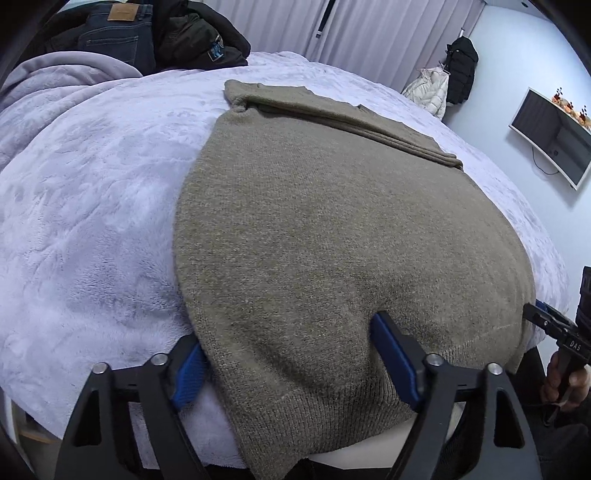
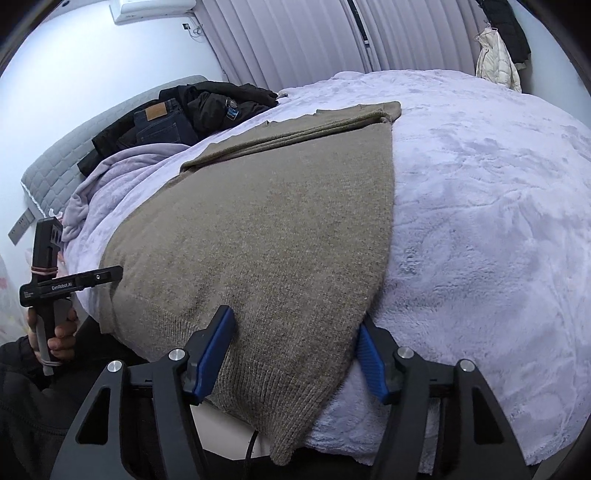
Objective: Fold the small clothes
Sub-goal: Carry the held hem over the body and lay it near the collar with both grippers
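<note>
Bed covered by a pale lilac plush blanket (image 2: pixel 480 206), bunched into folds toward the head end. At that end lie dark blue jeans (image 1: pixel 118 33) with a tan leather patch, beside a black jacket (image 2: pixel 225 103). Grey quilted headboard (image 2: pixel 55 177) stands against the wall. Pleated curtains (image 1: pixel 369 33) hang behind. A cream puffer coat (image 1: pixel 428 90) and a black coat (image 1: pixel 461 70) hang together. Wall-mounted screen (image 1: pixel 554 136), dark. Air-conditioning unit (image 2: pixel 151 9) high on the wall.

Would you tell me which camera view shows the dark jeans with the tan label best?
The right wrist view: the jeans lie whole among dark jackets by the headboard, label clear. The left wrist view shows the jeans at its top edge, nearer but partly cut off.
</note>
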